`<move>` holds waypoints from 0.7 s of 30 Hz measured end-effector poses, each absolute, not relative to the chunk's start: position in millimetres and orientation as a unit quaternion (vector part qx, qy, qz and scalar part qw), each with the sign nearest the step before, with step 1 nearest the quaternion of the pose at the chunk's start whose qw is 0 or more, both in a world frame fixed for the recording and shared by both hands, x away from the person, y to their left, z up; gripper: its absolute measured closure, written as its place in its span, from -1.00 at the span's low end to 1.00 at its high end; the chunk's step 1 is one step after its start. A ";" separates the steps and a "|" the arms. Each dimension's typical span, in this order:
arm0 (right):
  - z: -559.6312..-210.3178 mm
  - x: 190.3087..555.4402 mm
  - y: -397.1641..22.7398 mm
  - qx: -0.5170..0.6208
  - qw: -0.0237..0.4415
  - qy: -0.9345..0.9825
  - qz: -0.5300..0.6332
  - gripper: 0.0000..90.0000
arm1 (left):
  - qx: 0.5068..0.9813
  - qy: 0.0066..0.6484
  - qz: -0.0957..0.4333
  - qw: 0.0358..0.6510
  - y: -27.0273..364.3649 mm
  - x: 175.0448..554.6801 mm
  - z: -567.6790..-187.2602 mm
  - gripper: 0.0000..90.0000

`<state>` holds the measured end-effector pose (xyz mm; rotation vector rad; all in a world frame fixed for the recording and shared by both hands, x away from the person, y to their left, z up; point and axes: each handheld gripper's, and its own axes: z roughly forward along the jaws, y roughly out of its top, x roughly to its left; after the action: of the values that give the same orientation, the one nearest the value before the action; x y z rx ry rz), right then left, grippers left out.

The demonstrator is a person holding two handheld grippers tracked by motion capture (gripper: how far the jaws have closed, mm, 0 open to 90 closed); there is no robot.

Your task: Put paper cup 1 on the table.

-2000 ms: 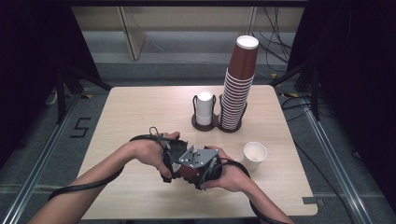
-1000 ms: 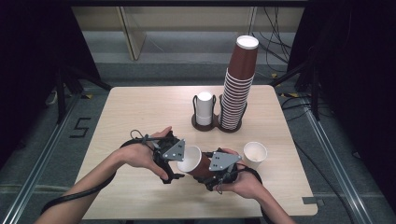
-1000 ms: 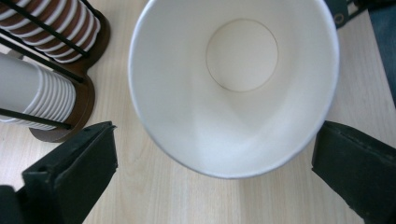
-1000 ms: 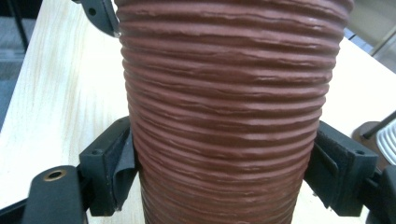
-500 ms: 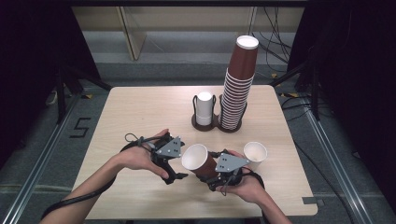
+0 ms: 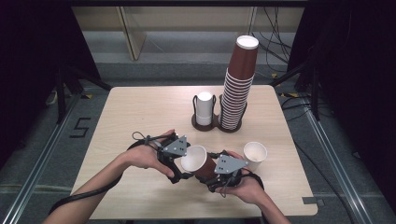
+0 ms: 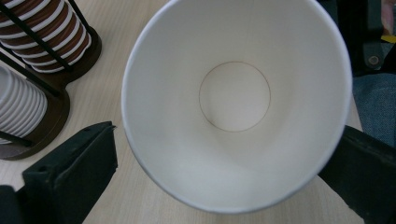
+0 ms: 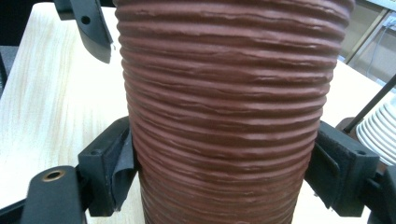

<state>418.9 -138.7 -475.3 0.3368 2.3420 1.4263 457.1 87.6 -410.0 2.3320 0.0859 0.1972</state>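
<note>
Found the two hands much changed from two seconds before: then pressed together over the near middle of the desk (image 6: 140, 116), later drawn apart, with the cup (image 6: 195, 159) lying on its side between them. Saw the right hand-held gripper (image 6: 208, 173) clamped on the ribbed brown wall of that cup, a pad pressed to each flank in the right gripper view (image 8: 229, 172). Saw the left hand-held gripper (image 6: 181, 164) standing wide, its jaws on either side of the white mouth (image 7: 233, 102) and pinching nothing (looked straight down to the cup's bare bottom). Judged the cup handed over to the right side alone, held just above the wood, with setting it down upright as the likely step left. Noted little drift in either hand across the last half second.

Beyond that, took in a dark room with grey floor (image 6: 56, 126), metal rails on both sides and cables (image 6: 275, 42) trailing at the back right. Found the pale wooden desk bare over most of its top. Counted a tall brown stack (image 6: 238, 88) in a twin wire rack (image 6: 205, 125) at the far centre, with a short white stack (image 6: 204, 107) just beside it. Spotted one more cup (image 6: 255, 153) upright on the desk, just right of the right hand.
</note>
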 end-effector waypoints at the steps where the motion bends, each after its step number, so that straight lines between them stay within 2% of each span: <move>1: -475.5 418.3 -138.5 0.121 0.189 0.832 0.507 -0.57 | 0.917 0.035 0.074 0.390 86.6 457.5 -410.4 -1.00; 10: -475.5 419.3 -136.9 0.100 0.201 0.834 0.504 -0.57 | 0.915 0.029 0.056 0.398 79.4 458.8 -411.0 -1.00; 17: -475.8 415.9 -135.1 0.112 0.187 0.834 0.507 -0.57 | 0.914 0.020 0.050 0.403 76.4 457.3 -408.2 -0.98; 21: -475.1 416.7 -134.1 0.098 0.195 0.834 0.507 -0.58 | 0.913 0.014 0.048 0.404 74.3 456.5 -408.9 -0.94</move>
<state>416.7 -134.1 -475.1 0.2741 2.3356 1.4219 456.5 74.3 -408.9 2.3061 0.0352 0.1223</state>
